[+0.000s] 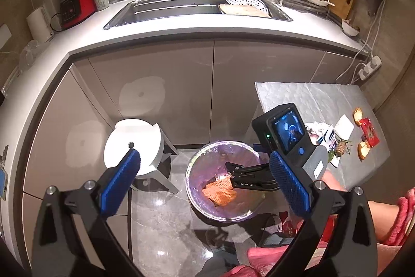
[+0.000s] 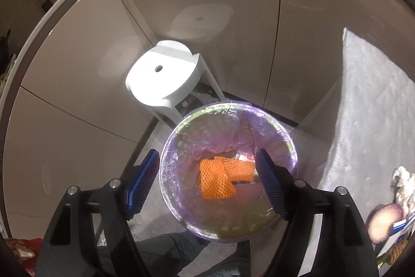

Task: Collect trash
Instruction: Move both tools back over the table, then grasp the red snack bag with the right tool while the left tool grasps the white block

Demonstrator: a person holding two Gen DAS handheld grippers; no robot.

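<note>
A round bin with a purple liner stands on the floor. An orange foam net lies inside it, on other scraps. My right gripper hangs over the bin, open, with nothing between its blue pads. My left gripper is higher and nearer me, also open and holding nothing. More trash lies on the grey table: a red wrapper, bread pieces, a crumpled tissue and a white card.
A white stool stands just left of the bin, in front of the beige cabinets. Above them run the counter and sink. A person's leg in pink is at the lower right.
</note>
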